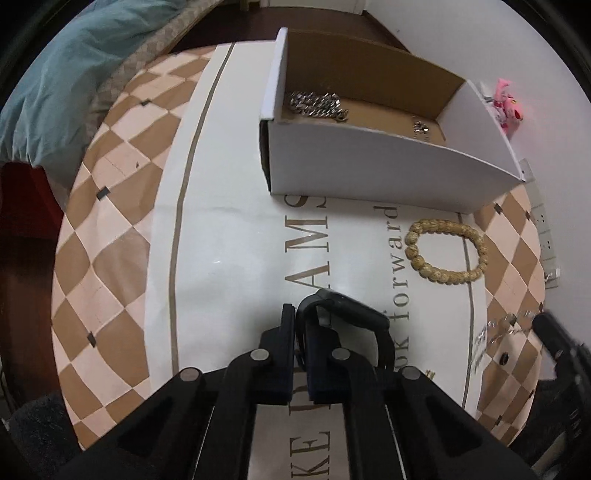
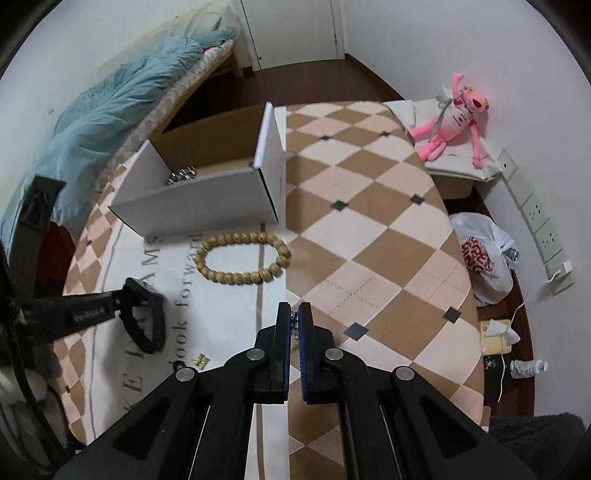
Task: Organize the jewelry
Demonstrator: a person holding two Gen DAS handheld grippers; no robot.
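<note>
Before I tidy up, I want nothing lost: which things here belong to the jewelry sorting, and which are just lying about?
Job: white box, silver chain, beaded bracelet, black watch, small silver piece.
Lying about: pink plush toy, plastic bag, blue blanket.

White walls point(image 2: 388, 29) enclose a dark wood floor point(image 2: 295, 81). A bed under a teal blanket point(image 2: 110, 107) stands left of a white door point(image 2: 291, 29). Wall sockets point(image 2: 535, 218) line the right.

Checkered tablecloth point(image 2: 369, 229) under white lettered paper bag point(image 1: 229, 236); pink plush toy point(image 2: 452, 118) at two o'clock; teal blanket point(image 2: 110, 107) at ten; plastic bag point(image 2: 484, 258) at three
</note>
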